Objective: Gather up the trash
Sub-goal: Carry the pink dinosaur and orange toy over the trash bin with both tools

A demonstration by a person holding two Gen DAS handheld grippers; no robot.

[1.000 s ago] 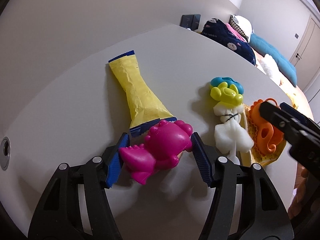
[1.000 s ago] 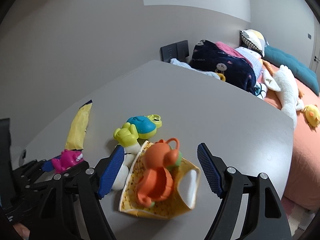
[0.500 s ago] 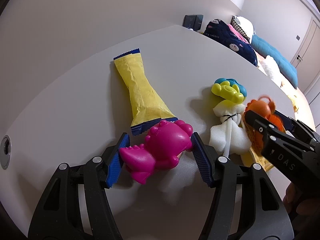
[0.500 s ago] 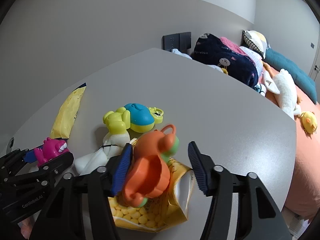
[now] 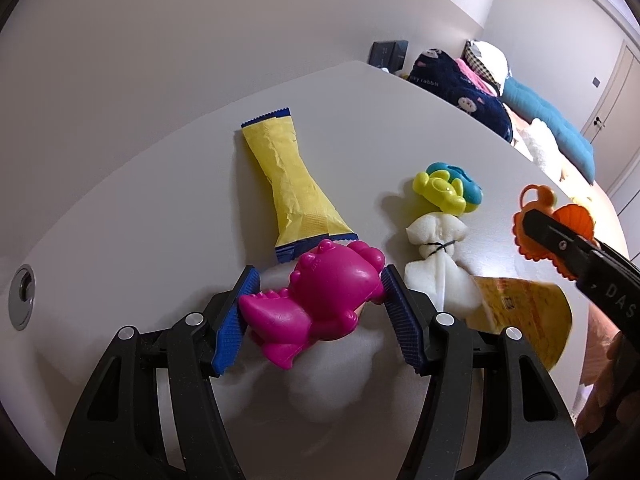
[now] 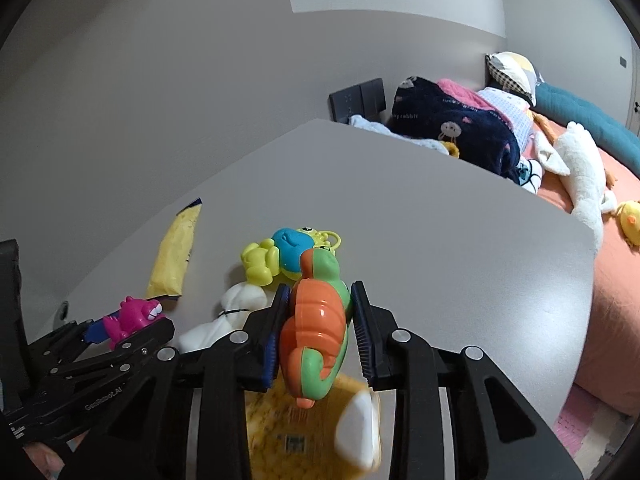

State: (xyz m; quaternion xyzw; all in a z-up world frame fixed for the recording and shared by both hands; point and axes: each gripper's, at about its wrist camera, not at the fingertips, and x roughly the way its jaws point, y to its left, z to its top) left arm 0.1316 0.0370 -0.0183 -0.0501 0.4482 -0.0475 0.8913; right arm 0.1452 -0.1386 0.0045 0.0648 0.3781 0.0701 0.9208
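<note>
The grey table (image 5: 160, 208) fills most of both views, and a bed (image 6: 612, 264) with pillows and a plush stands at its far right. On the table, the largest piece of trash is the long yellow wrapper (image 5: 294, 192) with blue ends; it lies flat on the left side, its near end just behind the pink dinosaur toy (image 5: 320, 292). The second piece, a yellow snack bag (image 6: 304, 436), is at the near right under the right gripper; it looks blurred, and I cannot tell if it lies flat or is lifted. A white foam piece (image 5: 436, 256) tied with a black band lies between the dinosaur and the snack bag, and a yellow-blue toy (image 5: 448, 188) touches its far end.

The left gripper (image 5: 316, 312) is about half open, and its 2 blue pads press on the sides of the pink dinosaur toy, so it holds the toy.

The right gripper (image 6: 318, 332) is almost fully closed, and its 2 pads clamp the orange and green toy (image 6: 318, 320), which hangs above the snack bag. No trash is in either gripper.
</note>
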